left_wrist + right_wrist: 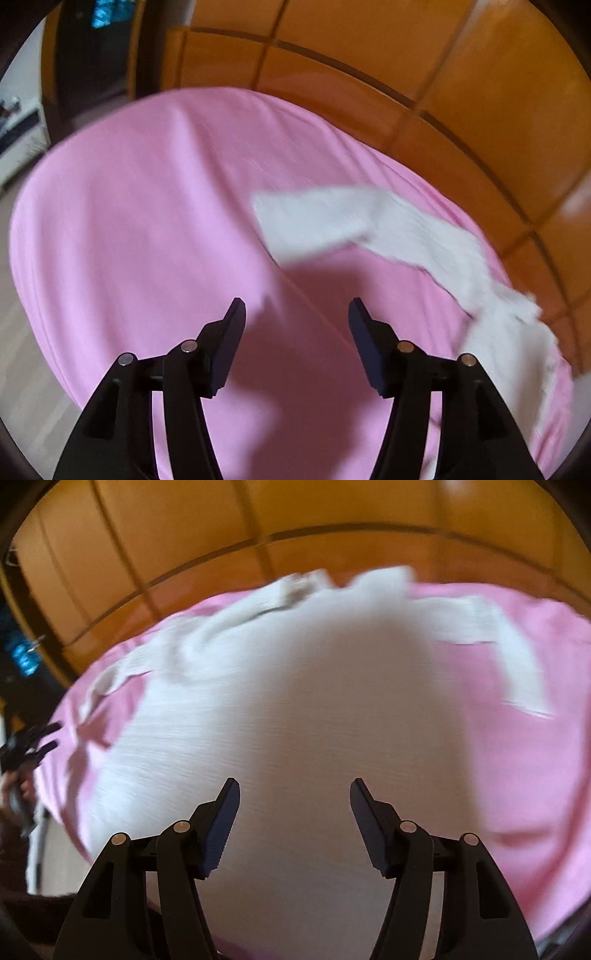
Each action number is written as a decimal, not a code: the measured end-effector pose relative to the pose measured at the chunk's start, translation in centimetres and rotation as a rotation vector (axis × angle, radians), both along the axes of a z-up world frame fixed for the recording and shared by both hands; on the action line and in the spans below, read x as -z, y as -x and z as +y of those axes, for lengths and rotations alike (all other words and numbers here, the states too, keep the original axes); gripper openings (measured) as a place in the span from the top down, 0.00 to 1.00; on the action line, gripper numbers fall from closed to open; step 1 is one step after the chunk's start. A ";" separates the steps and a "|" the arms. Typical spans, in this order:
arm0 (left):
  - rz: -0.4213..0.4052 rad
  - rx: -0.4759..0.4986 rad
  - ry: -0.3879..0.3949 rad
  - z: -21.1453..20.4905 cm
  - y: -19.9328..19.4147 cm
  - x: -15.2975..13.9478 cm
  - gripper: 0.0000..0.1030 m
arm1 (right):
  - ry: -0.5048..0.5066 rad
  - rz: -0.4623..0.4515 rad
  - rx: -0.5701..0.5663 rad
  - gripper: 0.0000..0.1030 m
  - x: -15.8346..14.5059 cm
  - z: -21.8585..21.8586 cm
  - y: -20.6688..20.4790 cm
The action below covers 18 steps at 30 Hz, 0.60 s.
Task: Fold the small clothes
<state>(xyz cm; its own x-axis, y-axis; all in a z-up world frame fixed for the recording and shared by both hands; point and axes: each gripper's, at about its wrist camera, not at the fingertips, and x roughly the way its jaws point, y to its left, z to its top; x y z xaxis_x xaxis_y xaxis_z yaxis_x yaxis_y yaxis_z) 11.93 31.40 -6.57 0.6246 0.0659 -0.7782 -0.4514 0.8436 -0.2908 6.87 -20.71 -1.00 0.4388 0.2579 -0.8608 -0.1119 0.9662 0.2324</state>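
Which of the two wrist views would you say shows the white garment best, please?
The right wrist view: the white garment fills most of the frame, spread on the pink sheet, body and both sleeves visible though blurred. The left wrist view catches only one sleeve and an edge at its right side.

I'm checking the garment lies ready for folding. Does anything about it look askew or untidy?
Yes. The white garment is not flat on the pink sheet: its far edge is bunched and rumpled near the wooden wall, and one sleeve sticks out sideways at an angle. Both pictures are blurred, so finer creases cannot be judged.
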 end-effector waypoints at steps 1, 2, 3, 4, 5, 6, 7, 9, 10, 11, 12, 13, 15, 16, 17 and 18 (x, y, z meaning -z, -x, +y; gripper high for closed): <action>0.001 -0.005 -0.022 -0.3 -0.8 0.0 0.43 | -0.011 0.008 -0.023 0.41 0.6 1.4 -0.5; 0.005 -0.015 -0.067 -0.7 -1.6 -0.2 0.42 | -0.017 0.016 -0.045 0.41 1.2 2.8 -1.0; 0.004 -0.001 -0.133 -1.5 -2.7 -0.3 0.36 | -0.016 0.032 -0.072 0.41 1.9 4.4 -1.6; 0.003 0.027 -0.185 -2.3 -3.8 -0.3 0.25 | -0.019 0.041 -0.100 0.41 2.5 5.7 -2.1; 0.010 0.048 -0.224 -2.9 -4.9 -0.2 0.19 | -0.020 0.041 -0.126 0.41 2.9 6.8 -2.5; 0.028 0.060 -0.241 -3.0 -6.4 0.2 0.15 | -0.015 0.038 -0.139 0.41 3.2 7.3 -2.7; 0.052 0.047 -0.224 -2.5 -7.3 0.5 0.15 | -0.003 0.034 -0.153 0.41 3.3 7.9 -2.8; 0.048 -0.049 -0.080 0.0 -7.8 1.1 0.16 | 0.011 0.038 -0.163 0.41 3.7 8.0 -2.9; 0.024 -0.091 -0.042 0.9 -7.8 1.0 0.16 | 0.004 0.041 -0.161 0.41 4.0 7.9 -3.0; -0.005 -0.161 -0.017 2.2 -7.2 1.0 0.16 | -0.003 0.042 -0.159 0.41 4.2 7.9 -3.1; -0.023 -0.189 0.005 3.4 -7.2 1.1 0.16 | -0.016 0.044 -0.157 0.41 4.3 7.6 -3.2; -0.024 -0.179 0.023 3.9 -7.4 1.3 0.19 | -0.023 0.044 -0.157 0.40 4.5 7.5 -3.3; 0.020 -0.121 0.031 4.6 -9.3 2.4 0.30 | -0.036 0.043 -0.161 0.37 4.7 7.4 -3.3; 0.057 -0.065 0.033 4.5 -10.8 3.3 0.45 | -0.036 0.042 -0.165 0.34 4.8 7.5 -3.3; 0.092 -0.046 0.031 4.6 -11.7 4.1 0.55 | -0.029 0.039 -0.169 0.33 4.8 7.8 -3.3; 0.118 -0.051 0.016 4.7 -12.3 4.7 0.73 | -0.017 0.037 -0.172 0.32 4.7 8.0 -3.3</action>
<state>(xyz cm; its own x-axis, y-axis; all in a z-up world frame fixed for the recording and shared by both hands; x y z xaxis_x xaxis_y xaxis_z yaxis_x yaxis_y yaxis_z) 24.20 36.08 -11.23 0.5249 0.0827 -0.8472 -0.5257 0.8143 -0.2462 10.20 -12.67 -5.71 0.3553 0.3413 -0.8702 -0.2660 0.9294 0.2559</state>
